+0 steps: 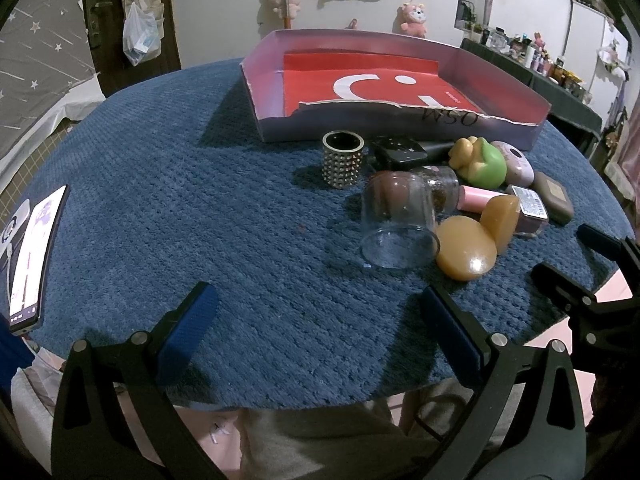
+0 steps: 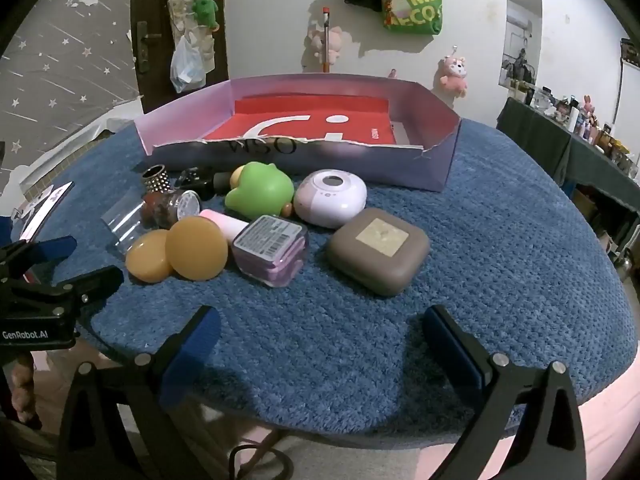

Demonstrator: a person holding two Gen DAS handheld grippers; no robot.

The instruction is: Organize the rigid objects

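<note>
Round table under a blue knitted cloth – shallow lilac cardboard tray at rear, white toy-hung wall behind – left gripper and right gripper both spread, holding nothing.

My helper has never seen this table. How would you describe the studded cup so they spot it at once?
Start at the wide cardboard box with the red sheet inside, at the far side of the blue table. In front of its near wall lies a clutter of small items; the studded cup stands upright at the left end. Unlike the clear glass jar lying on its side nearby, it is covered in rows of metallic studs.
</note>
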